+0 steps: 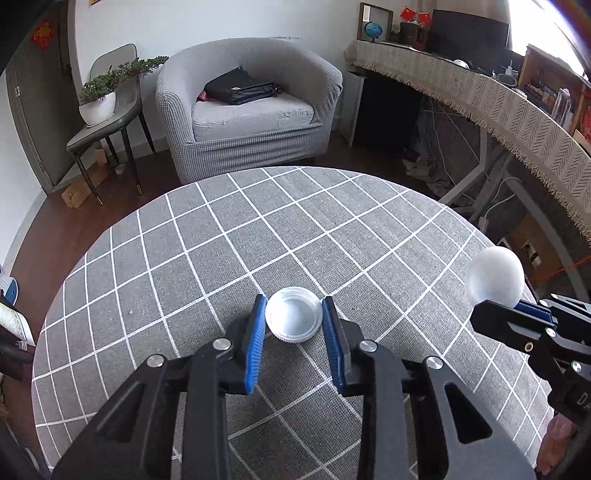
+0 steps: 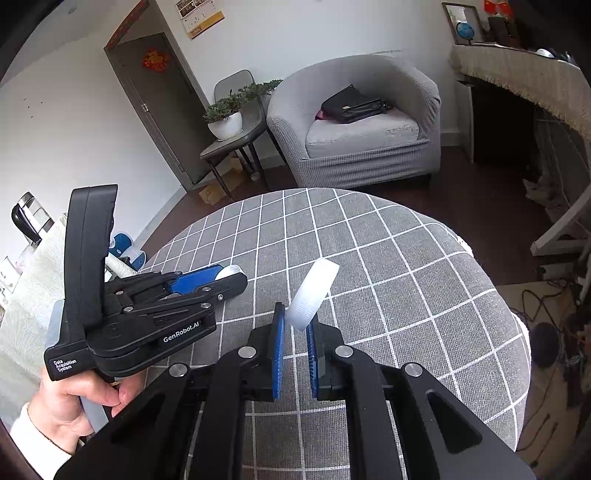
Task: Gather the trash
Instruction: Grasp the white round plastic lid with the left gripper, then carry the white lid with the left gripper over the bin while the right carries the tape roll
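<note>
Round bench draped in grey cloth with a white grid; lying flat on it near the front, a white plastic lid, open side up, threaded rim showing; dark wooden floor around.

Both views are bright with soft, even daylight; in the left wrist view a blown-out window glares at the upper right. Shadows on the checked tablecloth are faint. Fisheye distortion bends the door and the fringed desk edge, corners vignette black, and focus stays sharp.
</note>
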Demonstrator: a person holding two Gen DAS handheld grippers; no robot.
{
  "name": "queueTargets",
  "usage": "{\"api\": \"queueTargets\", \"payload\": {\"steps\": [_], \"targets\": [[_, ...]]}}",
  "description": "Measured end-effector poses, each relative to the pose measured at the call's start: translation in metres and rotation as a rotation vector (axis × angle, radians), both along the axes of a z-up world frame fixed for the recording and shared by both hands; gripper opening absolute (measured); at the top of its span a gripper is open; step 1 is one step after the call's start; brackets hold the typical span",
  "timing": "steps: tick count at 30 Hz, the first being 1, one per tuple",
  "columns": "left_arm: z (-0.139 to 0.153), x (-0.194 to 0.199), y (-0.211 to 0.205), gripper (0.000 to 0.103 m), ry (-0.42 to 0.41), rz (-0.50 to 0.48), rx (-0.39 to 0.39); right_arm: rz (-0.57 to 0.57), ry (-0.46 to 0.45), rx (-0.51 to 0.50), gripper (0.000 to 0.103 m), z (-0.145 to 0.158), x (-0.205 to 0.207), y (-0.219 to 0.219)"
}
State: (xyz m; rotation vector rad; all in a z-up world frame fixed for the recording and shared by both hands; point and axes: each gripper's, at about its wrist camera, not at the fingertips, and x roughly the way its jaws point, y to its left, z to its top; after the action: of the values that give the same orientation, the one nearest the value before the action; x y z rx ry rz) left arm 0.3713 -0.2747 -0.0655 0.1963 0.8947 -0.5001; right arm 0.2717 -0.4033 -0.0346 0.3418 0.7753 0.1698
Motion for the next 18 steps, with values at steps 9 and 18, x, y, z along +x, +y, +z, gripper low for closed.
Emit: {"api": "queueTargets", "payload": {"steps": [9, 18], "targets": [[0.021, -0.027, 0.053, 0.032, -0.045, 0.060, -0.008, 0.075, -0.017, -0.029, 0.011, 0.011, 0.005, 0.039], [0.040, -0.070, 0.116, 0.032, -0.088, 0.156, 0.001, 0.177, -0.036, -0.078, 0.011, 0.022, 0.001, 0.092]]}}
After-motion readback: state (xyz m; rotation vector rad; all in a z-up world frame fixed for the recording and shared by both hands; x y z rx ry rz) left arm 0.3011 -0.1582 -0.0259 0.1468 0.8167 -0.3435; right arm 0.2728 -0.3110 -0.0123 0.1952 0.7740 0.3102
